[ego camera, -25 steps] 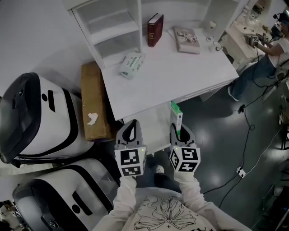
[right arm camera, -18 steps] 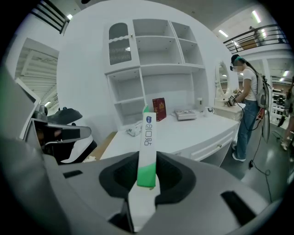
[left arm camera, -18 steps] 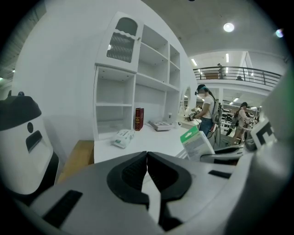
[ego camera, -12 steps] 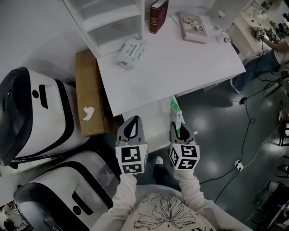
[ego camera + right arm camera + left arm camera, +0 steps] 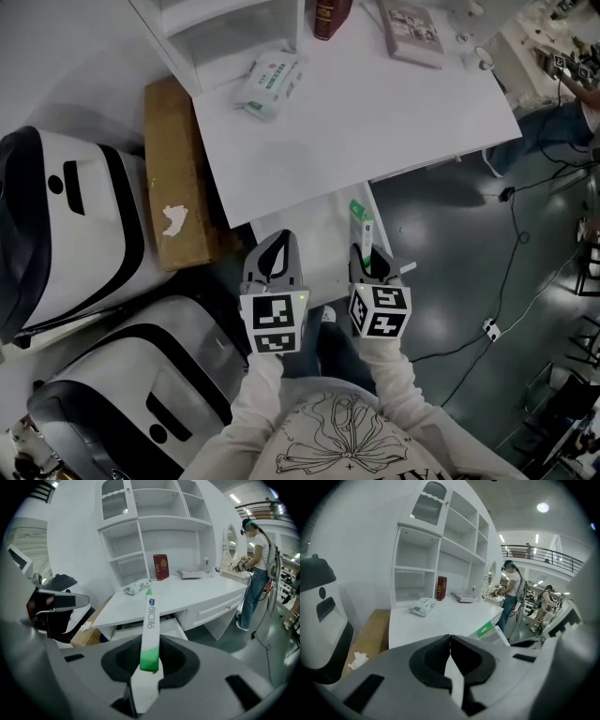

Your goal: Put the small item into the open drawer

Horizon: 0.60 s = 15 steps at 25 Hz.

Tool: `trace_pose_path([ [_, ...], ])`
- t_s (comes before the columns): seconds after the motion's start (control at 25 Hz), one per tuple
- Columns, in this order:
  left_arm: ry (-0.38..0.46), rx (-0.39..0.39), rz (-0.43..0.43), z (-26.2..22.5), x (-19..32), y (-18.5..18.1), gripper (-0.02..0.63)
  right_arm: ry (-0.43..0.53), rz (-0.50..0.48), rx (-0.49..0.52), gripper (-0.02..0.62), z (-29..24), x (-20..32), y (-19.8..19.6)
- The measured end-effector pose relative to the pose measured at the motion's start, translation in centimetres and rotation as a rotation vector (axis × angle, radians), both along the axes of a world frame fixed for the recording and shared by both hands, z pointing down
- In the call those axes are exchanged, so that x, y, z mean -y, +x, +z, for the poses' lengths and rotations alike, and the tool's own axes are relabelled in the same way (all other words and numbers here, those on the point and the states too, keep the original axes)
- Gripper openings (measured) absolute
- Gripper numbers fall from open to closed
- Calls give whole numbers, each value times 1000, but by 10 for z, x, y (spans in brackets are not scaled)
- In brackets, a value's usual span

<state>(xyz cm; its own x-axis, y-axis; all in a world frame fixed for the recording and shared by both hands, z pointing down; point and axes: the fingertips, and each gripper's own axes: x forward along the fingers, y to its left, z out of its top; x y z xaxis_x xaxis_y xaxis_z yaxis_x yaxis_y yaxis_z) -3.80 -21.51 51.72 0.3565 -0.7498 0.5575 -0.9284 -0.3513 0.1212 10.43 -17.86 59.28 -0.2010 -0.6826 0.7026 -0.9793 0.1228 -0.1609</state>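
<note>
A slim green-and-white box stands upright in my right gripper, whose jaws are shut on its lower end. In the right gripper view the box rises out of the gripper and points toward the desk. Just ahead and below lies the open white drawer, pulled out from under the desk. My left gripper hangs beside the right one over the drawer's near left corner. Its jaws meet with nothing between them in the left gripper view, which also shows the box to the right.
On the desk lie a tissue pack, a dark red book and a booklet. A long cardboard box lies on the floor left of the desk, beside two white-and-black machines. Cables cross the dark floor at the right.
The desk has slid upward in the head view. Both grippers have stayed side by side at the drawer's front, and the right one has kept its hold on the box.
</note>
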Motion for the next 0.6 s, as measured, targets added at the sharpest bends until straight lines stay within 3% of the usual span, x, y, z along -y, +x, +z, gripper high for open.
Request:
trace_pose_path([
  [0.6,-67,-6,-32,37,13,-17,5,-225,48,30,88,66,14,-24],
])
